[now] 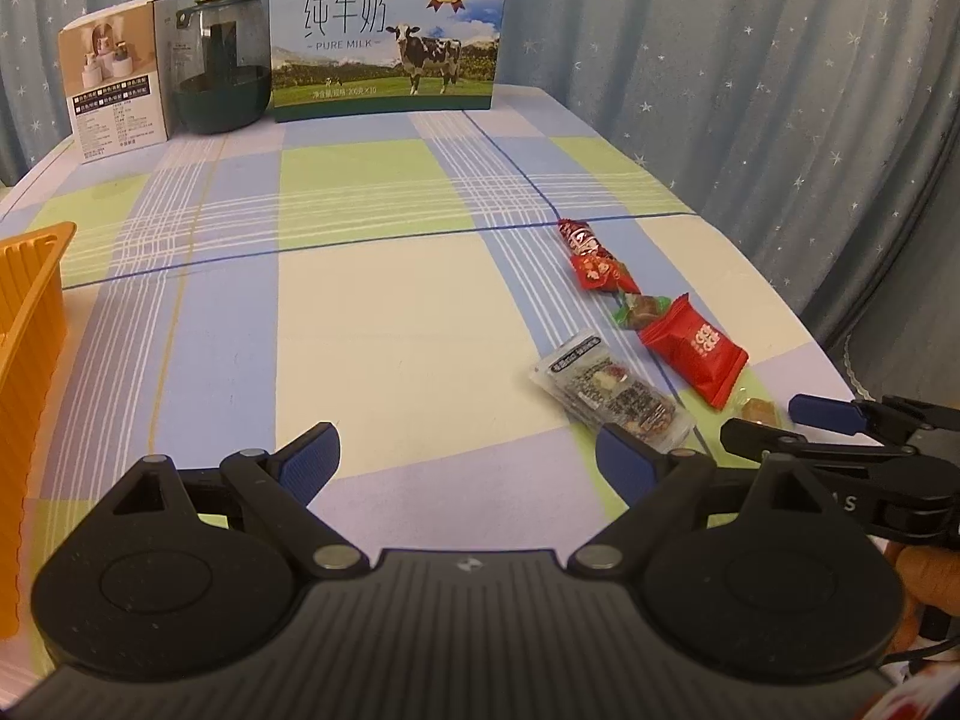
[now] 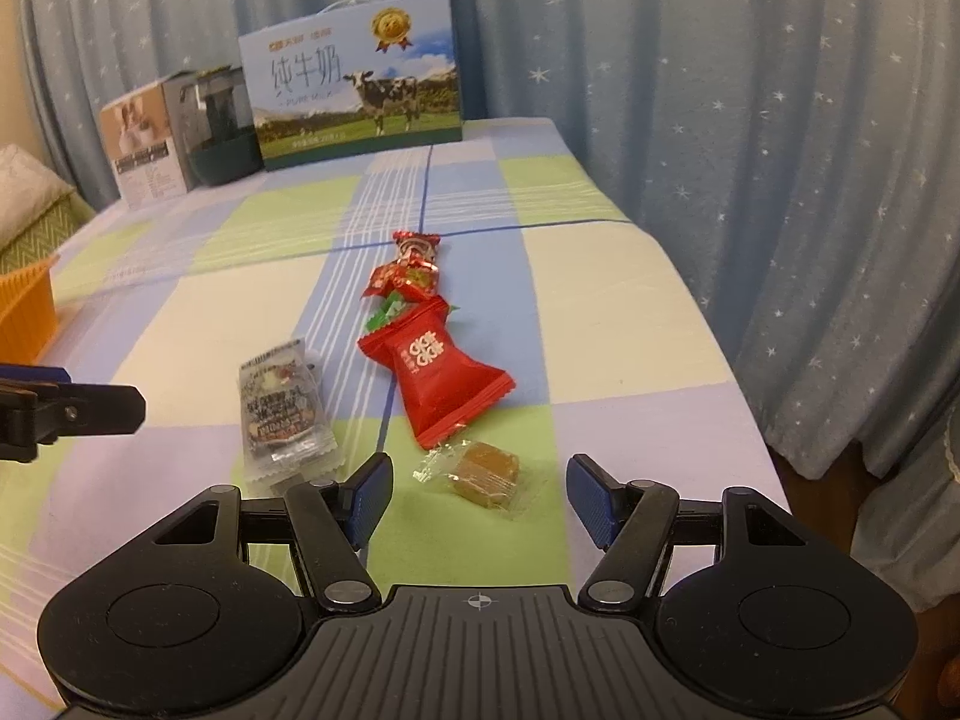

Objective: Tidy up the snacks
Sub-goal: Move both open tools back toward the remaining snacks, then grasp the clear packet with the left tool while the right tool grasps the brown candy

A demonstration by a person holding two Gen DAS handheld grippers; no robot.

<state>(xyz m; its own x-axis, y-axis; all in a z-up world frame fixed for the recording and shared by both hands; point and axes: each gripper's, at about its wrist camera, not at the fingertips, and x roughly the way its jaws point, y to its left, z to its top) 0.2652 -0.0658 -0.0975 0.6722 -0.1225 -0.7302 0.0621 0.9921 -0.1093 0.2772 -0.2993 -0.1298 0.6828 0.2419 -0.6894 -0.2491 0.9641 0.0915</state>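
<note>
- My right gripper fingers spread, empty; brown candy sits between the tips on the tabletop.
- Left gripper fingers also spread, empty; clear-wrapped snack just ahead-right.
- Risk: slippery crinkly wrapper; closing may catch only the film, so the candy slides out, or nudge the red packet just beyond.
- Orange tray far left of my fingers: long carry, could drop.

Wrapped snacks in line, orange tray apart, perhaps empty

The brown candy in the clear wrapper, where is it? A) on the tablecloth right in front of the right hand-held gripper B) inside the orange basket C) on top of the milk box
A: the brown candy lies on the tablecloth just ahead of the open right hand-held gripper, untouched by its fingers.
</note>
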